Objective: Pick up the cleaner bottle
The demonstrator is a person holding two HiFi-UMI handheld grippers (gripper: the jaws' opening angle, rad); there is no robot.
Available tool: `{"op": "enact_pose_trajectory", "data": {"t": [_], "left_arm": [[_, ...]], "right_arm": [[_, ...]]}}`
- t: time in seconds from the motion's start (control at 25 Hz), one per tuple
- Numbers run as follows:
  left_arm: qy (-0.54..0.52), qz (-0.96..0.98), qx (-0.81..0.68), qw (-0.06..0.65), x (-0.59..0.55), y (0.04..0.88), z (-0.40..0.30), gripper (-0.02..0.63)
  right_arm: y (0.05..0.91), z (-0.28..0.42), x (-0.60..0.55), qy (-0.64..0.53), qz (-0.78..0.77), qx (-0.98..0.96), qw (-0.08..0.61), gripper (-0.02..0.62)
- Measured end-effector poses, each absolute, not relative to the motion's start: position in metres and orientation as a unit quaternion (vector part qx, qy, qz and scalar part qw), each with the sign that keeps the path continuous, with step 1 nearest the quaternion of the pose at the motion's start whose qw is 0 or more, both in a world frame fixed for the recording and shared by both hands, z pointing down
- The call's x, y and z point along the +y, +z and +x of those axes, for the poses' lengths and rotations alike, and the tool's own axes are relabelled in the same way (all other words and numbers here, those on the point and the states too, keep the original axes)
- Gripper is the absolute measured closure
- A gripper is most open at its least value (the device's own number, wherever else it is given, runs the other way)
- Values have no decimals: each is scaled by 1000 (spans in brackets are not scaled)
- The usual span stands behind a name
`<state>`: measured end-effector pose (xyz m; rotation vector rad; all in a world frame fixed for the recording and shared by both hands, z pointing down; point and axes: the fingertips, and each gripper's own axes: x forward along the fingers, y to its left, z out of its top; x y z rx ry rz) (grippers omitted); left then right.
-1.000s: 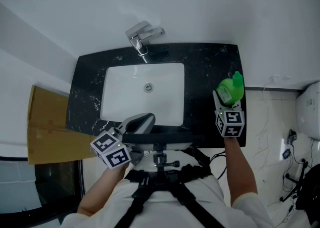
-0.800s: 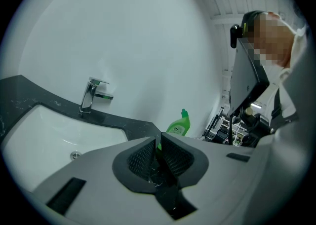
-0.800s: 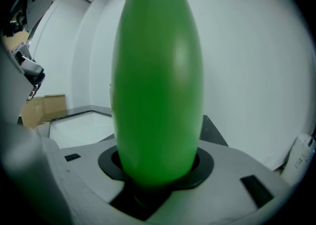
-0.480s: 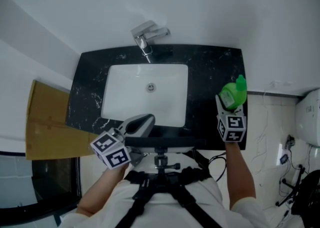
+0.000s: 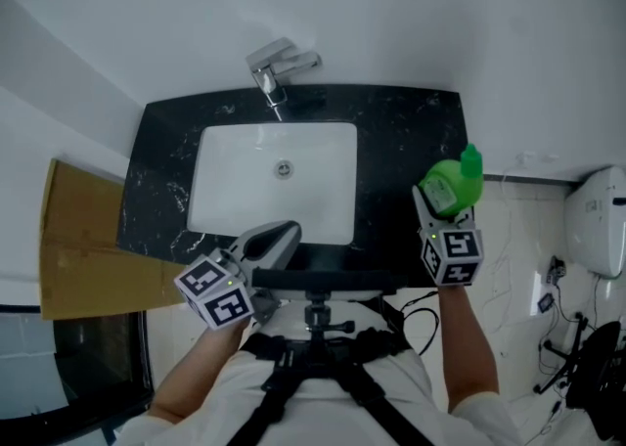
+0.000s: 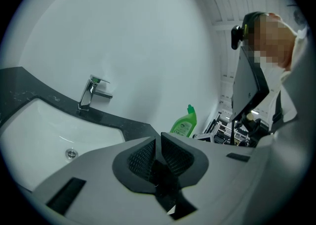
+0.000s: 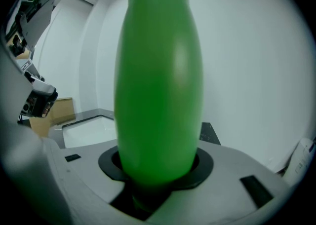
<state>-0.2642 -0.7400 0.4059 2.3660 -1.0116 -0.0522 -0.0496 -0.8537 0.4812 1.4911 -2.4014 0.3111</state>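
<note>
No text could be read.
The bottle (image 6: 187, 119) carried a label (image 6: 182, 130), but its print was too small to make out.

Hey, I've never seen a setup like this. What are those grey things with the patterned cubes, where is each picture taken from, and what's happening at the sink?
There is no robot here. A person holds a two-jaw gripper in each hand, and the cubes with square markers are part of the grippers. The head view comes from a camera on the person's head, looking steeply down. The two gripper views come from a camera riding on each gripper, looking along its jaws. Below is a black counter with a white sink and a tap at the back. The right gripper is closed on a green bottle, which fills that gripper's own view. The left gripper is shut and empty, near the sink's front edge.
</note>
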Motion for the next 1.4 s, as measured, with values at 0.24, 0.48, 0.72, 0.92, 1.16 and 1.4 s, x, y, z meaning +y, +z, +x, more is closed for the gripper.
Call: {"op": "enact_pose_trajectory", "data": {"t": [0.24,0.48,0.72,0.92,1.16,1.4], "left_arm": [[-28,889,-362,280,-738,405,-258,586],[-33,895,-348,276,-735,403,-253,586],[-39,898,-342,275,-732,401,-253,586],[-41,900,-337,272,-732,398,-255,586],[-45,903,-332,268,-732,395,-258,586],[-51,905,-329,266,-731,390,-261,586]], "right_arm": [[458,-52,-840,105,518,-836,148,418],[447,-53,-832,98,522,-833,156,418],[439,-55,-831,93,524,-831,162,418],[435,-57,-830,85,525,-829,170,417],[427,-58,-831,79,529,-827,174,417],[417,-63,-828,80,529,-827,173,417]]}}
